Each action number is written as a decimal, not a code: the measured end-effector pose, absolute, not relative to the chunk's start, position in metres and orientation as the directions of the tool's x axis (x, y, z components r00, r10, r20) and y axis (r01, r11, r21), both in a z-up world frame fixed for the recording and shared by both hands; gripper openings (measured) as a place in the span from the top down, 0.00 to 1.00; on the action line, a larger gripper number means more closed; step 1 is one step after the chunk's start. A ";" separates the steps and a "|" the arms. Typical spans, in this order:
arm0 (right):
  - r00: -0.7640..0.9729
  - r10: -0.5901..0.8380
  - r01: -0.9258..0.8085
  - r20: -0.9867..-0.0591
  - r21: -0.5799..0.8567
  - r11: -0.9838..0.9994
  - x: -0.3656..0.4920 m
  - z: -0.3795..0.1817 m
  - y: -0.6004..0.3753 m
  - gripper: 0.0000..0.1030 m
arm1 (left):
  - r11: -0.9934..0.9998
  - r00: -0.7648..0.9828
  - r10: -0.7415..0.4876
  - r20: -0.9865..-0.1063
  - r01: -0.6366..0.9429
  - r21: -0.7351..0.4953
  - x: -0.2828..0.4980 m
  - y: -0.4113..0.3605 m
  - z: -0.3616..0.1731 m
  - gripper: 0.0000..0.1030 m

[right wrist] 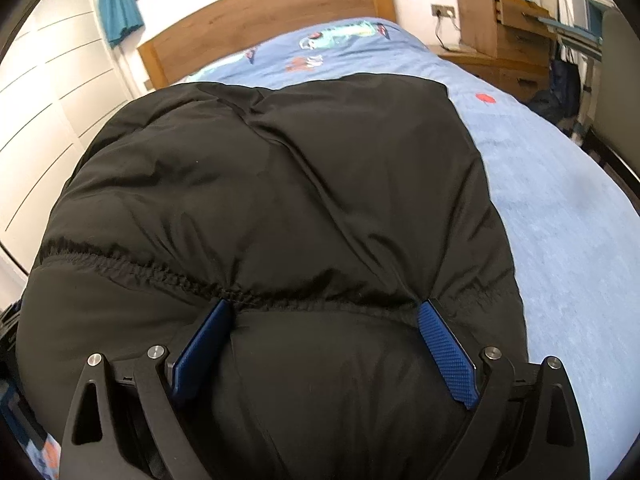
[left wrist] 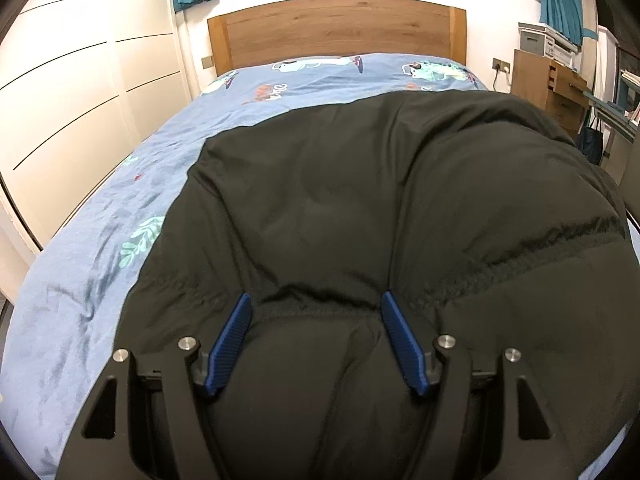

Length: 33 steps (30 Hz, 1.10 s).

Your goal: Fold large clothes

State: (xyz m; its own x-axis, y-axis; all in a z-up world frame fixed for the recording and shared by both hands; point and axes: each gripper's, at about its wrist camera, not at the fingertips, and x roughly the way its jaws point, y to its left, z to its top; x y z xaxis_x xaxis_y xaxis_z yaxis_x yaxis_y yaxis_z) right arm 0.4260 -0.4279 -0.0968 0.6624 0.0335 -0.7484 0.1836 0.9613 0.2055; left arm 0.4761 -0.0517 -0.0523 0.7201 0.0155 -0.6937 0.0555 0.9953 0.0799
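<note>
A large black puffy jacket [left wrist: 360, 200] lies spread on the blue bed; it also fills the right wrist view [right wrist: 280, 184]. My left gripper [left wrist: 316, 304] has its blue fingers [left wrist: 234, 340] wide apart, pressed into the near part of the jacket with padded fabric bulging between them. My right gripper [right wrist: 326, 308] is also wide apart, its blue fingers [right wrist: 444, 344] straddling a bulge of the jacket at a gathered seam [right wrist: 160, 272]. Neither gripper is closed on the fabric.
The blue patterned bedsheet [left wrist: 100, 240] lies bare to the left of the jacket and to its right [right wrist: 560, 240]. A wooden headboard [left wrist: 340, 28] stands at the far end. White wardrobe doors [left wrist: 72, 92] are left, a wooden drawer unit [right wrist: 504, 32] right.
</note>
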 end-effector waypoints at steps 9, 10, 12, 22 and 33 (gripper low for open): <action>0.620 0.005 0.204 -0.785 0.167 0.965 0.387 -0.076 -0.433 0.07 | 0.994 0.711 0.019 -0.703 0.060 0.087 0.431 -0.041 -0.026 0.36; 0.616 0.004 0.209 -0.787 0.168 0.963 0.383 -0.074 -0.434 0.07 | 0.994 0.711 0.016 -0.703 0.062 0.085 0.423 -0.039 -0.022 0.36; 0.611 0.007 0.224 -0.791 0.182 0.957 0.370 -0.070 -0.437 0.04 | 0.994 0.714 0.021 -0.700 0.060 0.091 0.411 -0.036 -0.014 0.36; 0.640 0.037 0.233 -0.768 0.239 0.943 0.292 -0.033 -0.433 0.01 | 0.995 0.750 0.011 -0.662 0.059 0.084 0.336 -0.018 0.029 0.36; 0.671 0.036 0.206 -0.741 0.233 0.950 0.224 -0.008 -0.419 0.00 | 0.990 0.679 -0.092 -0.728 0.142 0.007 0.274 0.016 0.022 0.36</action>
State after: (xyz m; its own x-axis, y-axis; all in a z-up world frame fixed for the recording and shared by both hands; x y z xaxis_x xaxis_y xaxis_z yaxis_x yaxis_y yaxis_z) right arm 0.2241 -0.4193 -0.0075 0.6707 0.0361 -0.7408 0.2063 0.9503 0.2332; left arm 0.2745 0.0158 0.0220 0.6793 -0.0918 -0.7281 0.1415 0.9899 0.0072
